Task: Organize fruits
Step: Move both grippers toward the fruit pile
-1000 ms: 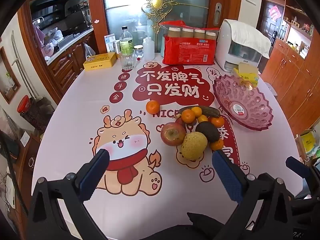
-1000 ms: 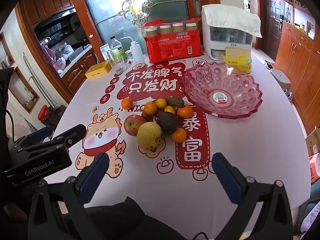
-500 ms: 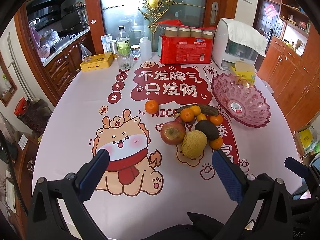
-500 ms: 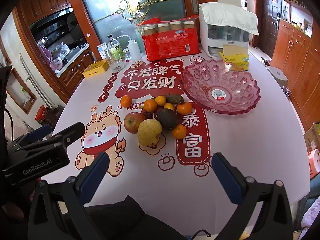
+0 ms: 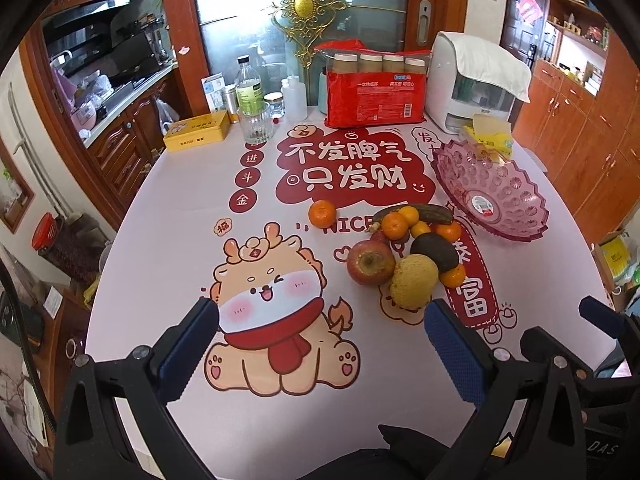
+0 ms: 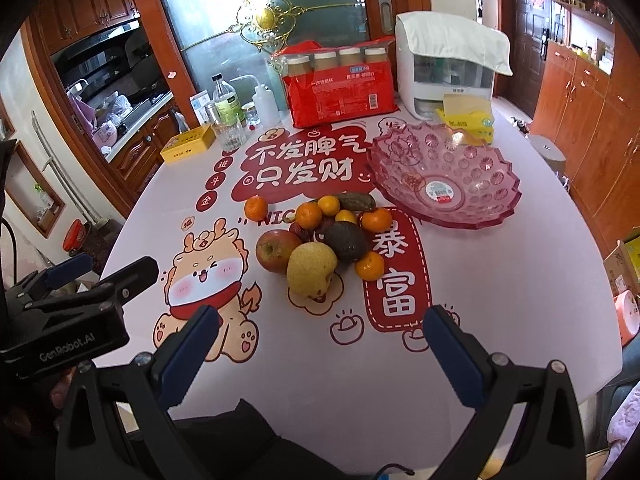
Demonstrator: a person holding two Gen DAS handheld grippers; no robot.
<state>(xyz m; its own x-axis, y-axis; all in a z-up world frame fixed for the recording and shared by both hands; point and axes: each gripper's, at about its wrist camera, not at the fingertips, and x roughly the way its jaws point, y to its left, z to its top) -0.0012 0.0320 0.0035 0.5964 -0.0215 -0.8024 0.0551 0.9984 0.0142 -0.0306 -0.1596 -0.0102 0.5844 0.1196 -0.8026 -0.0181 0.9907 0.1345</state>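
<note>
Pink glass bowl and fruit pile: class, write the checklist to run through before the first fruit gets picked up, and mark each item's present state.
1. Pink glass bowl holds no fruit, only a sticker: ok.
2. Right tongs open and holding nothing: ok.
3. Left tongs open and holding nothing: ok.
4. Pear at the pile's near edge, nothing on top of it: ok.
5. Lone mandarin lies apart from the pile: ok.
6. Avocado free of neighbours: not ok, fruit crowds it.

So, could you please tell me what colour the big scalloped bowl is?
Translucent pink glass bowl, clearest in the right wrist view.
</note>
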